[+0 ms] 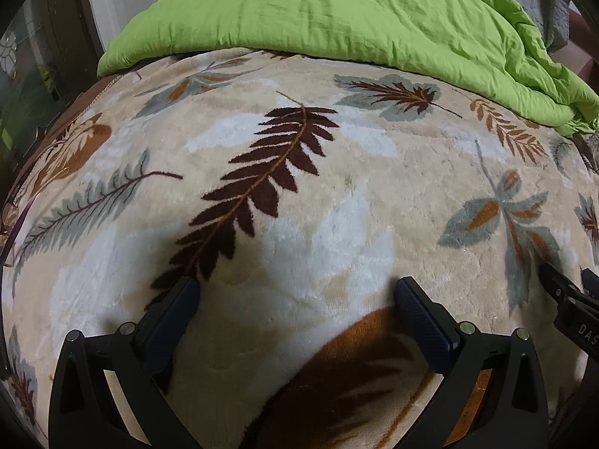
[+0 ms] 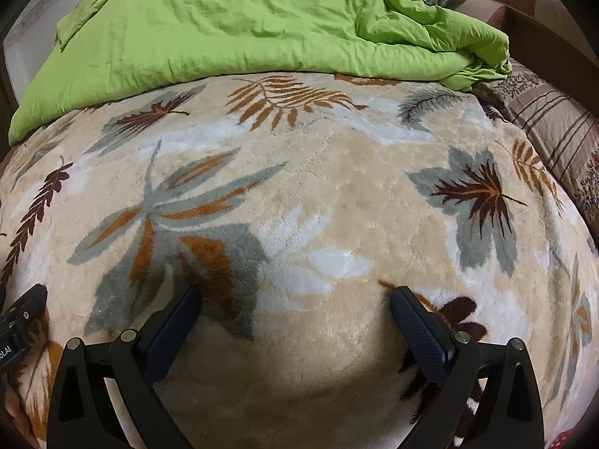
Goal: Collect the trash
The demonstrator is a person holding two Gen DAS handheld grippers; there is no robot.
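Trash is not in sight in either view, so I cannot tell which way it lies or which hand is nearer. The left gripper (image 1: 295, 292) and right gripper (image 2: 295, 299) are both wide open and hold nothing. They hang side by side over the leafy blanket (image 1: 374, 172). The green quilt (image 2: 224, 26) is bunched up beyond. There is lots of room.

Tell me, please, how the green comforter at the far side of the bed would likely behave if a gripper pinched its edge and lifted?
The green comforter looks puffy and deeply wrinkled, so it would probably drape limply rather than hold its shape. Its bulk suggests most of it would drag across the leaf-print blanket. The smooth-looking fabric might slip from a narrow pinch.
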